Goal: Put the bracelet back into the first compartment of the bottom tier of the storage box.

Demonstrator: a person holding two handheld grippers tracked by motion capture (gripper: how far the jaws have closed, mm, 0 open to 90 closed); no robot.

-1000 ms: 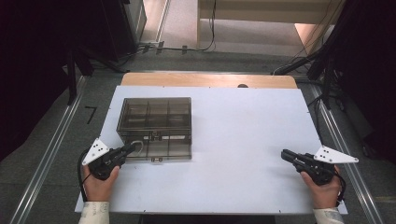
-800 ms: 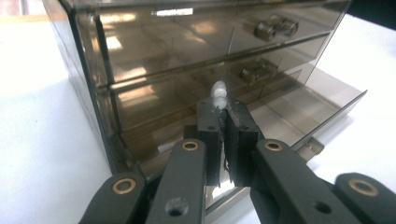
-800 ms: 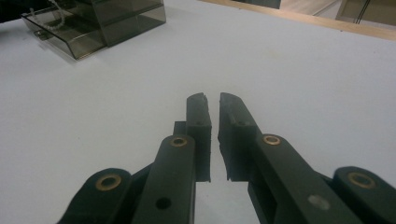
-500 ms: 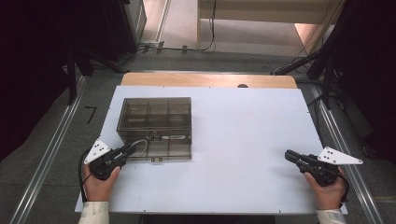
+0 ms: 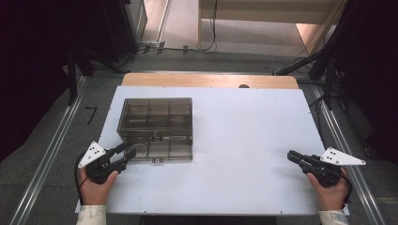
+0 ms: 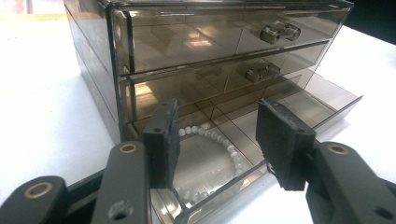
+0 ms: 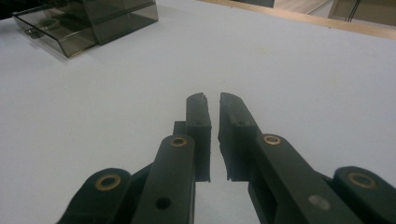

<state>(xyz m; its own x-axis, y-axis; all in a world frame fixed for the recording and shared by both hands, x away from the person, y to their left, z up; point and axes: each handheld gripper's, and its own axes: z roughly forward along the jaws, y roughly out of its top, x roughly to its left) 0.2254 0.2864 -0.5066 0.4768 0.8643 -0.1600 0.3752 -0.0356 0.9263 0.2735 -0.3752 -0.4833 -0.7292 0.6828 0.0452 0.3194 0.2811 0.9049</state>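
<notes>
beads sit in the pulled-out bottom drawer (image 6: 261, 140) of the smoky plastic drawer box (image 5: 156, 123), which stands on the left half of the white table (image 5: 244, 140). the bead bracelet (image 6: 219, 154) lies curled in the drawer's near left compartment, right below the left gripper (image 6: 217, 140). its jaws have just been opening and now stand apart above the bracelet with nothing pressed between the pads (image 6: 163, 140); the string looks let go.

the right gripper (image 7: 212, 135) rests at the near right of the table, well apart from the box, jaws nearly together with a thin slit between them and nothing in it.

judging from this, the step is dropping off the bracelet. to do it well, make sure no loop of beads hangs over the drawer's front wall or clings to a pad, then lift the left gripper straight up and back so the jaws do not snag the string or nudge the drawer. only after that would pushing the drawer shut be safe, pressing squarely on its front.
</notes>
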